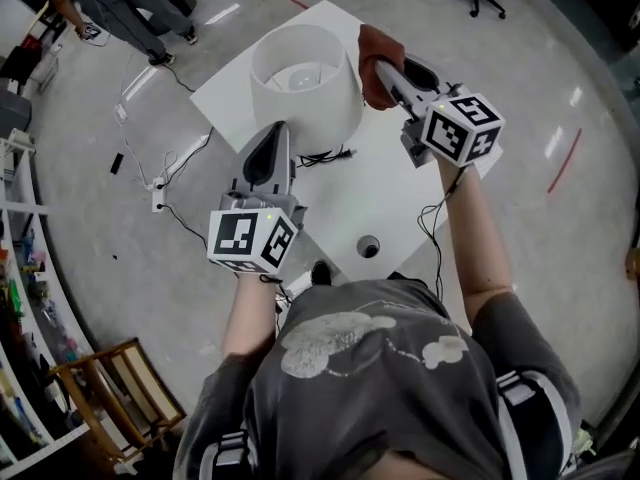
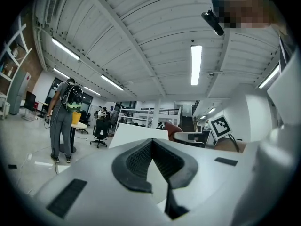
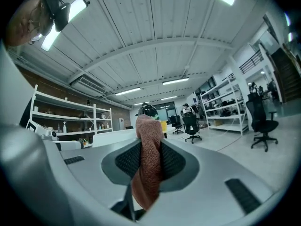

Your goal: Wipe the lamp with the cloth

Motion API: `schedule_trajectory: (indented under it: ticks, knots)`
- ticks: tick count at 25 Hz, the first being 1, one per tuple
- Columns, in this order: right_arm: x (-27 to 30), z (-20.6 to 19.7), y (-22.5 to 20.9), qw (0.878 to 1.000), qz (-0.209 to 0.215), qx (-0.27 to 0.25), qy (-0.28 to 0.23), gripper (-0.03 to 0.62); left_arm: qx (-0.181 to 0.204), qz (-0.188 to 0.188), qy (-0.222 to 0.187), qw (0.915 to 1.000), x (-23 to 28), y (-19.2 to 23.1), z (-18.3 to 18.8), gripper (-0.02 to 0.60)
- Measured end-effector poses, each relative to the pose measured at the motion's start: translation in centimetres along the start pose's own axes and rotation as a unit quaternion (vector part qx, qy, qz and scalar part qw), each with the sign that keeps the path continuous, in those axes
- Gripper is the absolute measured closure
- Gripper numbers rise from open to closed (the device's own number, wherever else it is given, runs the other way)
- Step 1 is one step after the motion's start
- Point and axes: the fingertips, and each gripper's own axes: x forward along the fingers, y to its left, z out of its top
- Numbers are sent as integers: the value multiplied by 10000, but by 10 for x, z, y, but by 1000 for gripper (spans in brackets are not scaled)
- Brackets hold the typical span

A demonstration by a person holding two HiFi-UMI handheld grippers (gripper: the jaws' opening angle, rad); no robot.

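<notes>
A white lamp with a round shade (image 1: 305,80) stands on the white table (image 1: 395,203). My left gripper (image 1: 274,134) is shut with nothing in it, just left of and below the shade; in the left gripper view its jaws (image 2: 153,142) meet and the shade's edge (image 2: 138,134) shows beyond them. My right gripper (image 1: 380,71) is shut on a rust-brown cloth (image 1: 374,56), held right beside the shade's right rim. The cloth (image 3: 149,164) hangs between the jaws in the right gripper view.
The lamp's black cable (image 1: 325,156) lies on the table near its base. A round hole (image 1: 368,246) is in the table's near side. People stand on the floor at upper left (image 1: 120,8). A wooden chair (image 1: 115,393) is at lower left.
</notes>
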Motion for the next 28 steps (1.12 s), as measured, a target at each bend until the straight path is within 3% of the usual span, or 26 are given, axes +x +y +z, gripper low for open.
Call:
schedule_trajectory:
  ticks: [7,13,17,28]
  knots:
    - [32,10,1,9979,603,-204,76,503,114,485,-148,9986,5,5,10,574]
    - [43,-7,-2,9951,920,-269,229,503,196,786,-95,9967,6,9,4,574]
    - [45,-31,-11,9941,960,-254,434,503,231,917,-20,9955,10,7,-4,574]
    - [36,-112,-41,9902,876,471,977,503,167,1334,230,9907,4,8,-31,574]
